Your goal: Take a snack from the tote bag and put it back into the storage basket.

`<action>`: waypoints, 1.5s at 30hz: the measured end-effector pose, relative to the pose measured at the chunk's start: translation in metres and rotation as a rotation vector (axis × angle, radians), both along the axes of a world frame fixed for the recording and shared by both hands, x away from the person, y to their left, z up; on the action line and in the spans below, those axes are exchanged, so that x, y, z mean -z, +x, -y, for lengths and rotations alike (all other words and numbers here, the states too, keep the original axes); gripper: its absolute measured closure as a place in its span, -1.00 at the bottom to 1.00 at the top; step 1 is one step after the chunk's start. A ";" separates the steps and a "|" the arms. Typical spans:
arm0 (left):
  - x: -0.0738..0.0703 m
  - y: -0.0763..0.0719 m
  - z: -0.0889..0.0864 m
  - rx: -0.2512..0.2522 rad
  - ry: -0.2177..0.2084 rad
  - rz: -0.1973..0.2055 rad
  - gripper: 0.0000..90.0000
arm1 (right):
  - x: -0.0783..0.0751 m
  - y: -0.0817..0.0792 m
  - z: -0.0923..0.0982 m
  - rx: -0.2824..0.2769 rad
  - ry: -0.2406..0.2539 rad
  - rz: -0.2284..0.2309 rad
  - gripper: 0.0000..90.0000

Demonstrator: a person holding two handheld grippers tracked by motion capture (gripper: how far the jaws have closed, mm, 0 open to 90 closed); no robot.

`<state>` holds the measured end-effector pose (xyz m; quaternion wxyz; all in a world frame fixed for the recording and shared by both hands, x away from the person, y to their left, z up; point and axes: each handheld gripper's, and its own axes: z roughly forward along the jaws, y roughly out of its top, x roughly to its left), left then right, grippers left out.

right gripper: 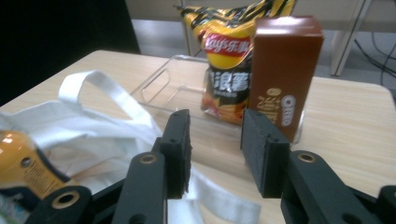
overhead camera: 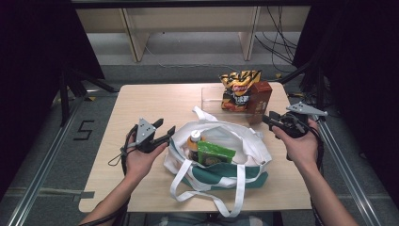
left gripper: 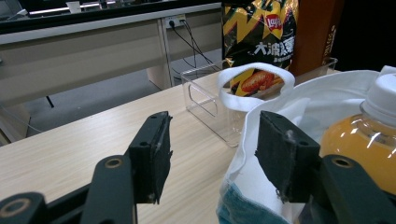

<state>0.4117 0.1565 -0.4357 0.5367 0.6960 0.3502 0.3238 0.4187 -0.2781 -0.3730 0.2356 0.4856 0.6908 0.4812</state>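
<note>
A white and green tote bag [overhead camera: 244, 146] lies open in the middle of the table [overhead camera: 141, 103]. Inside it stand an orange drink bottle [overhead camera: 194, 140] and a green packet [overhead camera: 214, 154]. My left gripper [overhead camera: 165, 128] sits at the bag's left rim, open; in the left gripper view [left gripper: 212, 154] its right jaw rests against the white rim [left gripper: 243, 154], with the bottle [left gripper: 359, 140] just past it. My right gripper [overhead camera: 269, 118] is open and holds nothing. It hovers at the bag's right, pointing at a brown box [right gripper: 282, 70] beside a yellow chips bag [right gripper: 229, 56].
A clear plastic bin [overhead camera: 211, 96] at the back right of the table holds the chips bag [overhead camera: 237, 87] and the brown box [overhead camera: 259, 101]. The bag's white handles [overhead camera: 207, 188] trail to the front edge. Bare tabletop lies at the left and back left.
</note>
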 end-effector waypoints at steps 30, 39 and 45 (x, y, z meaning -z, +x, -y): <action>0.000 0.001 0.000 0.003 -0.004 0.003 -0.02 | 0.002 -0.029 -0.031 -0.169 -0.025 0.019 0.29; 0.000 0.001 0.001 0.006 -0.002 0.001 -0.02 | 0.005 -0.032 -0.036 -0.191 -0.033 -0.002 0.28; 0.000 0.001 0.001 0.008 -0.002 -0.001 -0.02 | 0.008 -0.033 -0.039 -0.196 -0.011 -0.025 0.28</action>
